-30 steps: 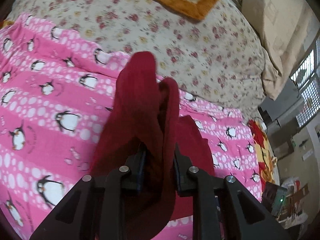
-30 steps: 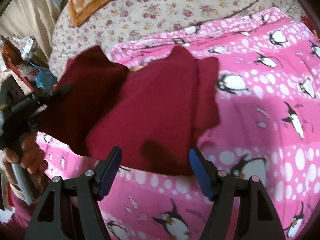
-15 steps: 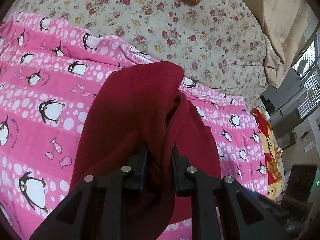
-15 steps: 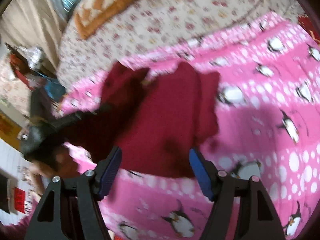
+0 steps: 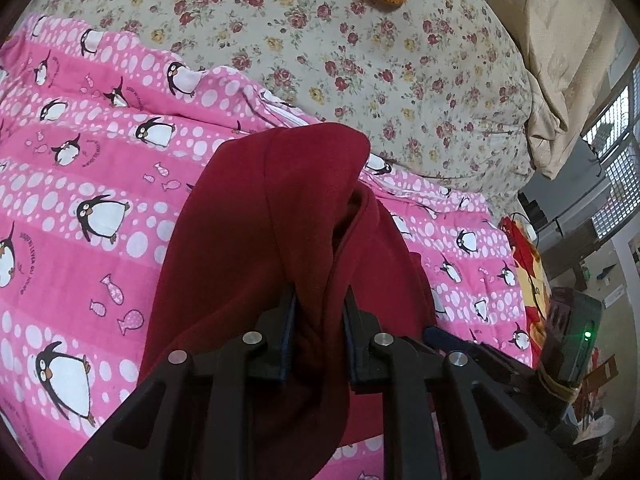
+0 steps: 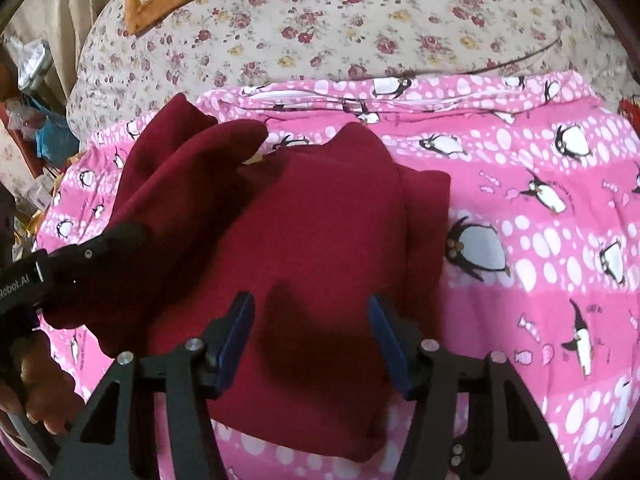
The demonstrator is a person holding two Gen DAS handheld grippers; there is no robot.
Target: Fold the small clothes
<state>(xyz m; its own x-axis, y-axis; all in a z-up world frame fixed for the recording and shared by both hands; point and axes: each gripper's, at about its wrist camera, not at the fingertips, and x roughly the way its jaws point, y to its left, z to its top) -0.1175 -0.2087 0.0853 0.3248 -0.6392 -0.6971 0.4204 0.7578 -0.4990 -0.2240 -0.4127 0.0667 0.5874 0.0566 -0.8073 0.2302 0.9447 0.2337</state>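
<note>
Right gripper point(image 6: 311, 340) jaws narrowed, empty, left gripper point(image 5: 319, 334) clamps maroon garment point(image 6: 320, 248) edge

- Dark red fleece garment point(image 6: 320, 232), partly folded, lies flat just ahead of and under the right gripper point(image 6: 312, 336).
- One side of the garment is lifted off the rest, bunched and pinched in the left gripper point(image 5: 318, 328), draping over its fingers.
</note>
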